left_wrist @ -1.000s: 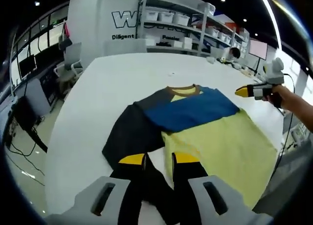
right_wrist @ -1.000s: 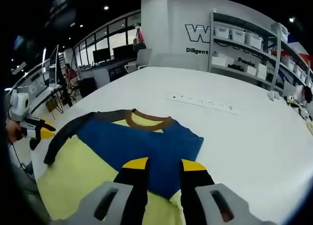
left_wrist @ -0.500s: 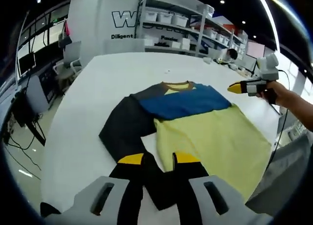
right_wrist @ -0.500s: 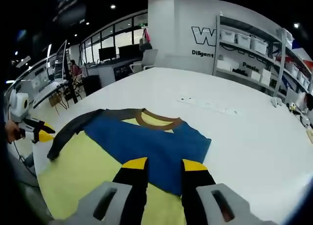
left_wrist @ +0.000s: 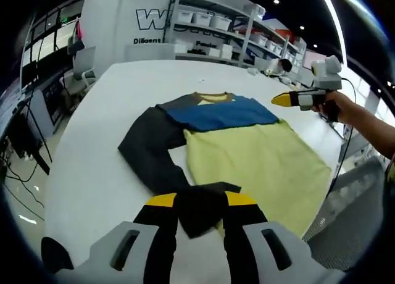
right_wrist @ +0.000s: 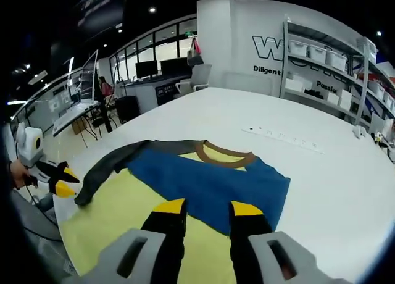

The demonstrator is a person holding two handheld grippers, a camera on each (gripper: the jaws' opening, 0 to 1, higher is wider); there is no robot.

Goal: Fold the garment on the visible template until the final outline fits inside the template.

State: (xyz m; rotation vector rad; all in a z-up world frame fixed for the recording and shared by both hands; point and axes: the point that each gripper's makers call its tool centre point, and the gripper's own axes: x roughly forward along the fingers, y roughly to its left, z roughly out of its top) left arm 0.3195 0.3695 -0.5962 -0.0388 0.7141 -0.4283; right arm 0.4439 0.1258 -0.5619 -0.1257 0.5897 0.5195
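The left gripper (left_wrist: 202, 204) pinches the dark sleeve (left_wrist: 148, 151) cuff to fold it over the shirt (left_wrist: 253, 157) on the white table (left_wrist: 92, 173), while the right gripper (right_wrist: 207, 208) hovers open-jawed and empty above it.

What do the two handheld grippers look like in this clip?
Both match: the left gripper and right gripper have black jaws capped with yellow tips, rising from a light grey body with two slots. Seen from the other view, each carries a white rounded unit on top.
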